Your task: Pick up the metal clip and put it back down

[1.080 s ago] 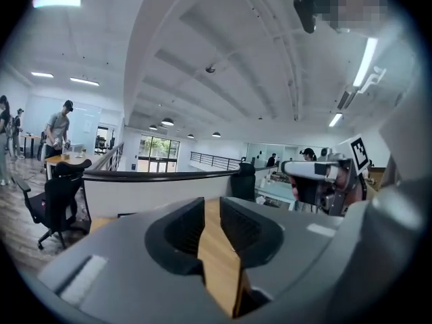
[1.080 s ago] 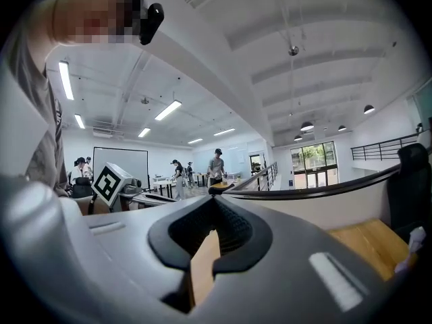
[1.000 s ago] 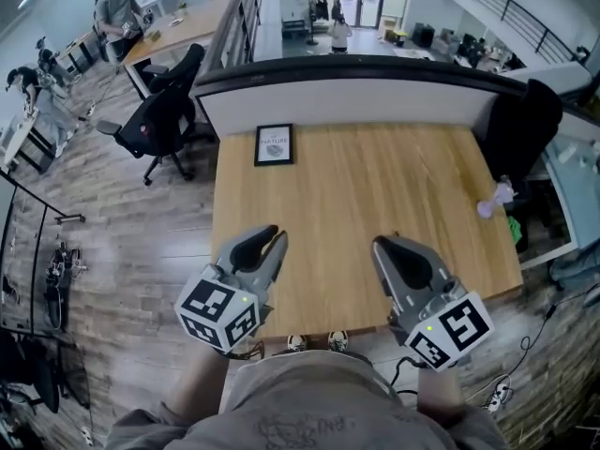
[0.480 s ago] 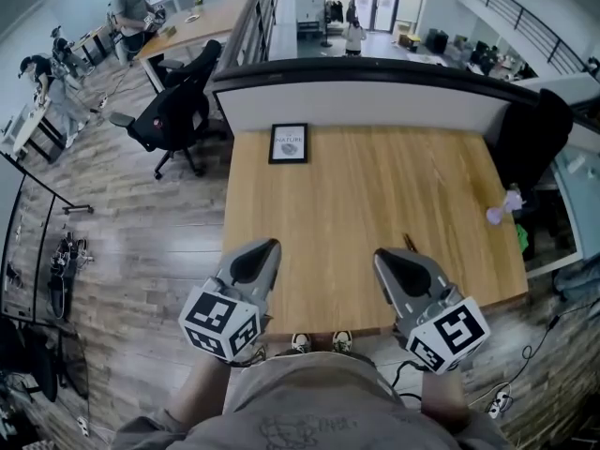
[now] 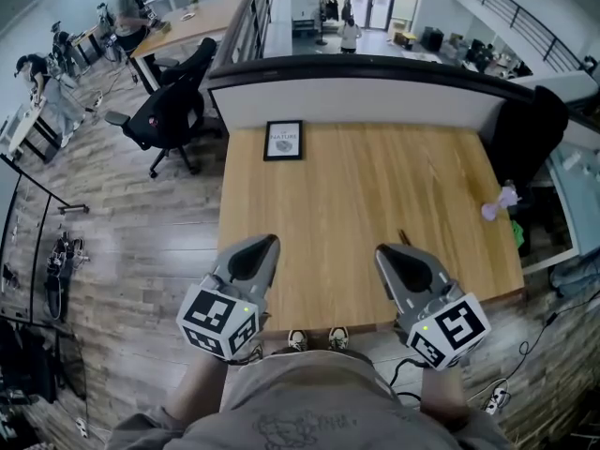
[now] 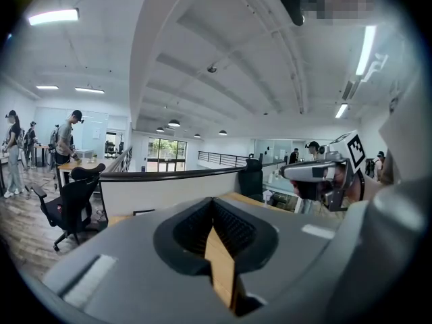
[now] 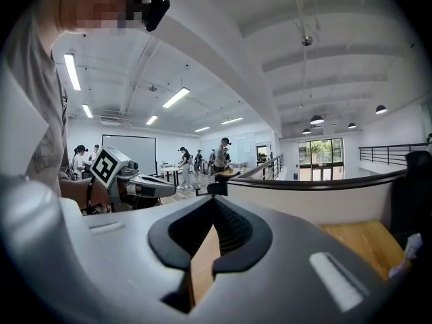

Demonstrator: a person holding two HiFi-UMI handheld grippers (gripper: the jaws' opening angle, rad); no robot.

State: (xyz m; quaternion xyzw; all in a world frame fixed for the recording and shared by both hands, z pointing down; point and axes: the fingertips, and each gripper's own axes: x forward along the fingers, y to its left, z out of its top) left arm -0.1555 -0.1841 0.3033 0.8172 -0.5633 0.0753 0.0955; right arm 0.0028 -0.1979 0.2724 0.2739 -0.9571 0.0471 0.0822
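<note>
Left tool (image 5: 263, 244): jaws stood apart one second ago and are now together, with nothing between them; the closure was already complete half a second ago. The same tool now sits slightly nearer the left edge of the tabletop (image 5: 375, 186). The head view has shifted: the framed picture (image 5: 283, 141) appears a little further right and higher. A thin dark object (image 5: 404, 238) just beyond the right tool (image 5: 395, 252) shows more than before; it cannot be identified.
</note>
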